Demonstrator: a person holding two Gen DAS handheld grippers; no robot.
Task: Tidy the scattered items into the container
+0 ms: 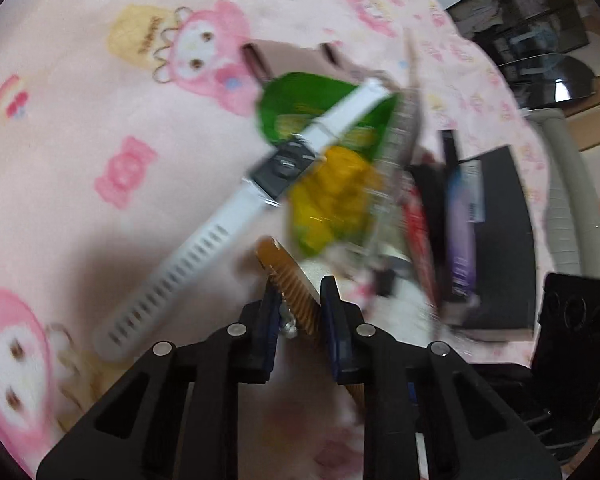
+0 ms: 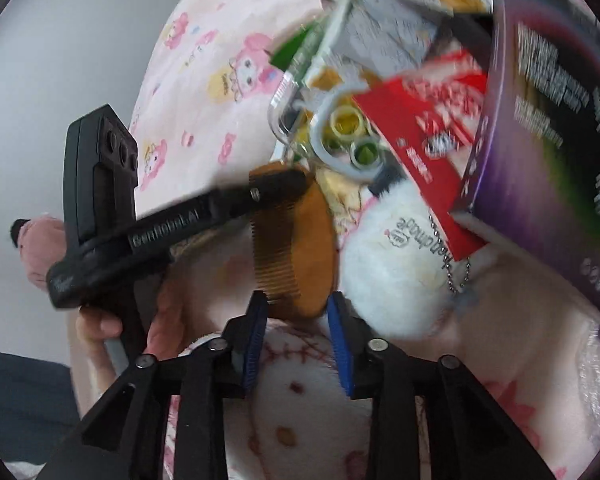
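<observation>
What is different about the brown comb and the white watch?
The brown comb is short and curved with fine teeth; the white watch is a long strap with holes and a dark face. The comb sits pinched in the left gripper; the watch lies free. Both rest on the pink blanket.

Left gripper (image 1: 300, 296): pitched steeply downward, jaws closed in on a brown comb (image 1: 296, 292), pads against its flat sides. A hand (image 2: 112, 320) grasps this gripper's handle. Right gripper (image 2: 298, 312): pitched downward, jaws nearly together, straddling the comb's near end; contact indeterminate
</observation>
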